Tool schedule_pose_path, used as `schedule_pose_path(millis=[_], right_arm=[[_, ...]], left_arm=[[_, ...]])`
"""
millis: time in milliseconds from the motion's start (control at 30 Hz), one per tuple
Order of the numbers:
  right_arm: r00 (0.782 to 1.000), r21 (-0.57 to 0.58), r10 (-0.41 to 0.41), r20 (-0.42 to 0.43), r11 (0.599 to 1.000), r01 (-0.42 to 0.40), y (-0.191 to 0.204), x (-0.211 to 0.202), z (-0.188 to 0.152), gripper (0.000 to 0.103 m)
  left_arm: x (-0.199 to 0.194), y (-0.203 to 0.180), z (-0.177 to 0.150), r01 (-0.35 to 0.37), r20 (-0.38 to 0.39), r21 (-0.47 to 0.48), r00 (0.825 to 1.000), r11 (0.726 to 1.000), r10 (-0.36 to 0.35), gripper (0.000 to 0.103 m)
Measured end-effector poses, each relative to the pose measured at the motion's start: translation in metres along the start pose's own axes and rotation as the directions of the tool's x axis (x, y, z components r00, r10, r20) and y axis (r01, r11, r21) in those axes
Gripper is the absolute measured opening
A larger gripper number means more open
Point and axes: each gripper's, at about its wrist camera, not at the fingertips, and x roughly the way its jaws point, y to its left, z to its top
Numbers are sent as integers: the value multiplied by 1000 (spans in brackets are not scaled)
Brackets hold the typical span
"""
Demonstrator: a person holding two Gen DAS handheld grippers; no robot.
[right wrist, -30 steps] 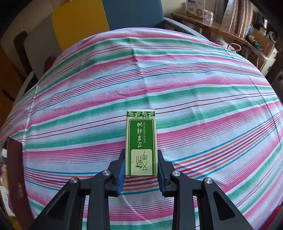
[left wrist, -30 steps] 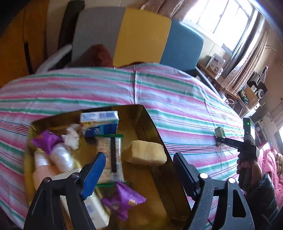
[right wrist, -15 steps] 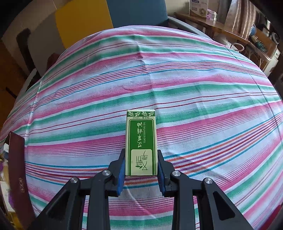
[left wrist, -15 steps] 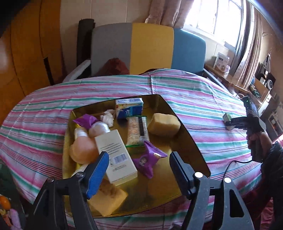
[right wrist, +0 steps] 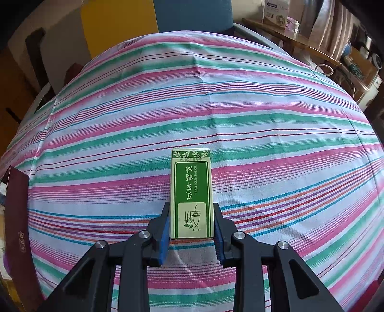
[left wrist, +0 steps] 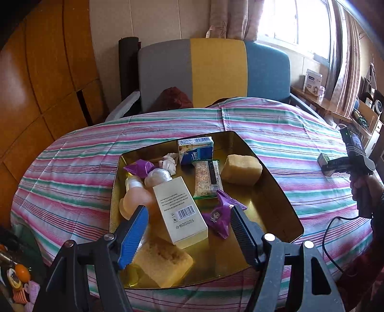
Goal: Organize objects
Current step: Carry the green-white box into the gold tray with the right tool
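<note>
Right claw (right wrist: 191, 225) grips the green box (right wrist: 191, 192) at lower centre of the frame. Left claw (left wrist: 188, 224) stands wide and empty above the gold tray (left wrist: 276, 192).

Ahead of the left jaws, past the striped tablecloth (left wrist: 72, 168), stands a sofa back (left wrist: 216, 72) in grey, yellow and blue panels. Left of it runs a wall of glossy orange wood panelling (left wrist: 48, 72), with pale wall (left wrist: 156, 19) above. Up and right of the jaws, a bright window (left wrist: 295, 21) with patterned curtains (left wrist: 228, 16) pours in daylight over a cluttered wooden sideboard (left wrist: 336, 108).
</note>
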Motion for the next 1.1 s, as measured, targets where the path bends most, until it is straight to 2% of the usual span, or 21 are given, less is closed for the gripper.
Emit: schedule_pose_path(millis=[300,433,533,700,867,967,1100], right_arm=[[1000,-43,15,-7,999,-16,18,-17,-15,31],[997,-85,80,20,993,-78,40,-49,-25,31],[988,-161,144,50,978,-134,71,-86,-40,31],[959,-335,277,66,911,-240,151,-141,-71,31],[926,-469,377,-7,817,-336,227,-163,-102,31],[915,-523,399,-55,770,-367,261,-160,-120,31],[926,-573,359,-117,738,-358,289,-146,-138,31]], left_arm=[[1,16,-4,36,-2,-47,999,998,-37,71],[0,33,-6,44,1,-104,999,994,-44,71],[-4,53,-8,20,16,-155,1000,988,-18,71],[-7,83,-15,-16,20,-221,1000,975,21,71],[-8,102,-25,-26,10,-257,1000,966,30,71],[-6,108,-32,-18,1,-273,1000,962,19,71],[-5,114,-38,-6,-6,-279,1000,960,4,71]])
